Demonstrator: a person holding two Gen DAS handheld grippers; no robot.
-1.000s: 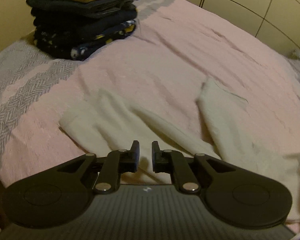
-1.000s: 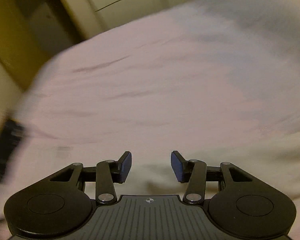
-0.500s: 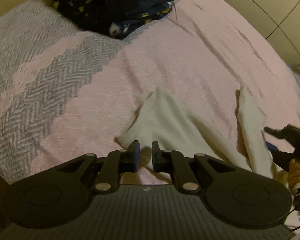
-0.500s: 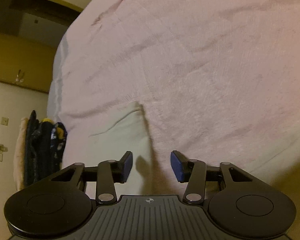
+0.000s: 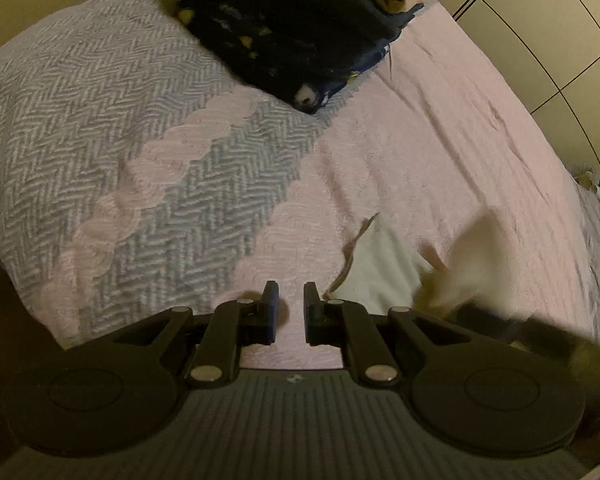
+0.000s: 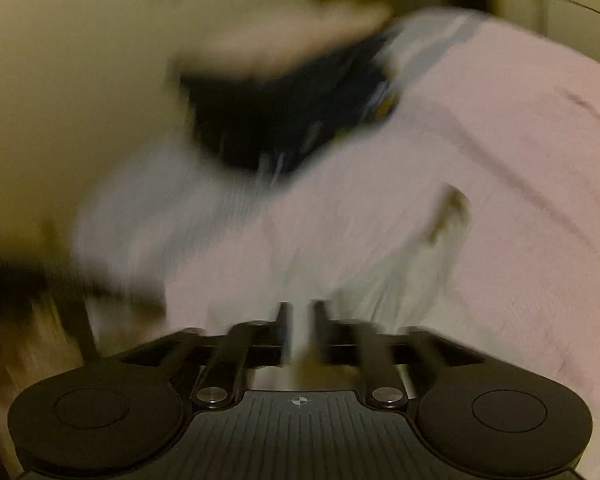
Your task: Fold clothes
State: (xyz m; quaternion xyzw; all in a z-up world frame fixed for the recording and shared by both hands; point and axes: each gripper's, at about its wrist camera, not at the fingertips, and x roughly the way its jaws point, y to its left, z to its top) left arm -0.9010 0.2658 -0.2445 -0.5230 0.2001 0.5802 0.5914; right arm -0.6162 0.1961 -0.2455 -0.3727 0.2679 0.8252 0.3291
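Right tool [image 6: 299, 312] narrow, apparently pinching cream garment [image 5: 384, 268]; blur, uncertain. Left tool [image 5: 288, 300] narrow, empty over bed [image 5: 440, 140]. Risk: one-sided lift bunches fabric, skewing fold.

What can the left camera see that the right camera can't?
Only the left view shows the grey zigzag band on the bedspread, the tiled wall and the left gripper, its jaws a little apart with nothing between them. Only the blurry right view shows the right gripper, jaws narrow around pale cloth. Both show the pink bedspread, the dark clothes stack and the cream garment.
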